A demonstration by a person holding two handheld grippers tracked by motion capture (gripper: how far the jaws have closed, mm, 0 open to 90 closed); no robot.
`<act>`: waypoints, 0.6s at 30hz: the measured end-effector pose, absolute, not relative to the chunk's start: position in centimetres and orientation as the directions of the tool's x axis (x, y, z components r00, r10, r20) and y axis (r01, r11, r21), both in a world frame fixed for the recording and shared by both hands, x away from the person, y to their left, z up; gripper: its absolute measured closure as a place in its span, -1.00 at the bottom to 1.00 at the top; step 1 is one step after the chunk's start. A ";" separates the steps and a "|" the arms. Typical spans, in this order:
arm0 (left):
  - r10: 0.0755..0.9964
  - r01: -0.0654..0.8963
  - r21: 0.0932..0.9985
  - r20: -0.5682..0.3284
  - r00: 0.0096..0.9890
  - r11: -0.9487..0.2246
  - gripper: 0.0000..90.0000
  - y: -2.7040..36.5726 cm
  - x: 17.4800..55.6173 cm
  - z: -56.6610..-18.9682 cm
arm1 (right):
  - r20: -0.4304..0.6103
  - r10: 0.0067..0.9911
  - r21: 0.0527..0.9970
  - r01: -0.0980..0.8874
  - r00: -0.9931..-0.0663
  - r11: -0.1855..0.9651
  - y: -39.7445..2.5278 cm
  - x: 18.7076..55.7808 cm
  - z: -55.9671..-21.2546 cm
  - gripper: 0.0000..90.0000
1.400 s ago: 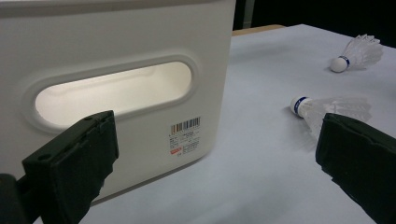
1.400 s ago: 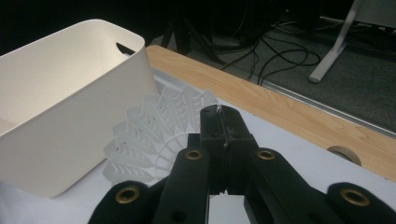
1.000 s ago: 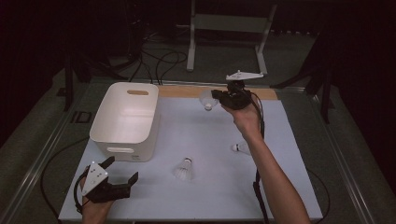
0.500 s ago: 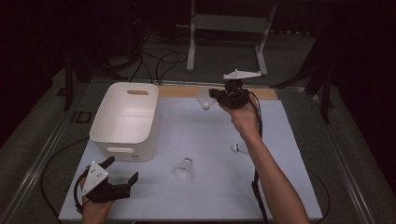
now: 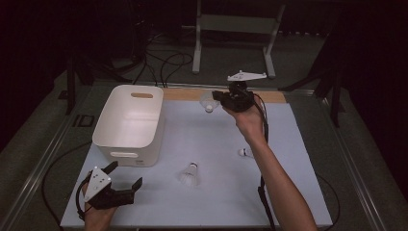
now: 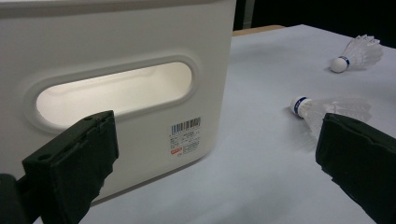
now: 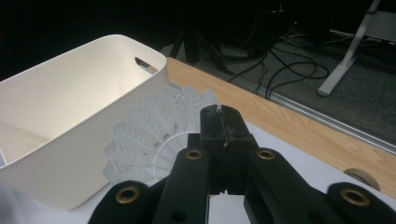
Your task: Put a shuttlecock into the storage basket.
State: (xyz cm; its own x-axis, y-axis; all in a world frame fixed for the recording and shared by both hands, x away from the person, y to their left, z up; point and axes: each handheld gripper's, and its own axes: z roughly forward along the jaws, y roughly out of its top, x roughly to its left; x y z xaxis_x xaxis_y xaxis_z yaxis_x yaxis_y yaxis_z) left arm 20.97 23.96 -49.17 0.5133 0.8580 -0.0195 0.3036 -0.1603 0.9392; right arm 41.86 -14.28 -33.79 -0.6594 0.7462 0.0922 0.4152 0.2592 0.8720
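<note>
Left gripper: jaws spread wide, empty, idle at the near left corner, aimed at the bin's handle slot.
Bin: white, open-topped, on the left of the table, likely the drop target.
Loose shuttlecocks: one near centre, another right of it, both lying on the table, waiting.
Right gripper: jaws pressed together on the skirt edge of the held shuttlecock, raised at the far side, just right of the bin, probably bound for it.

Overhead view; two tong-mounted close-ups
</note>
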 end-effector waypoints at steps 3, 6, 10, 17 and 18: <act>0.857 0.306 0.938 -0.020 0.515 -0.162 -1.00 24.0 21.0 -49.2 | 0.091 0.744 0.873 0.412 -0.662 0.260 -14.1 41.8 -33.7 0.99; 0.856 0.306 0.938 -0.017 0.517 -0.166 -1.00 24.0 21.0 -49.2 | 0.092 0.742 0.875 0.410 -0.664 0.258 -14.0 41.8 -33.7 0.99; 0.856 0.306 0.937 -0.018 0.517 -0.166 -1.00 24.0 21.0 -49.2 | 0.094 0.740 0.876 0.409 -0.666 0.256 -13.9 41.7 -33.6 0.99; 0.855 0.306 0.937 -0.014 0.518 -0.170 -1.00 24.0 21.0 -49.2 | 0.096 0.734 0.878 0.404 -0.672 0.255 -13.5 41.6 -33.5 0.99; 0.855 0.306 0.937 -0.014 0.518 -0.170 -1.00 24.0 21.0 -49.2 | 0.096 0.734 0.878 0.404 -0.672 0.255 -13.5 41.6 -33.5 0.99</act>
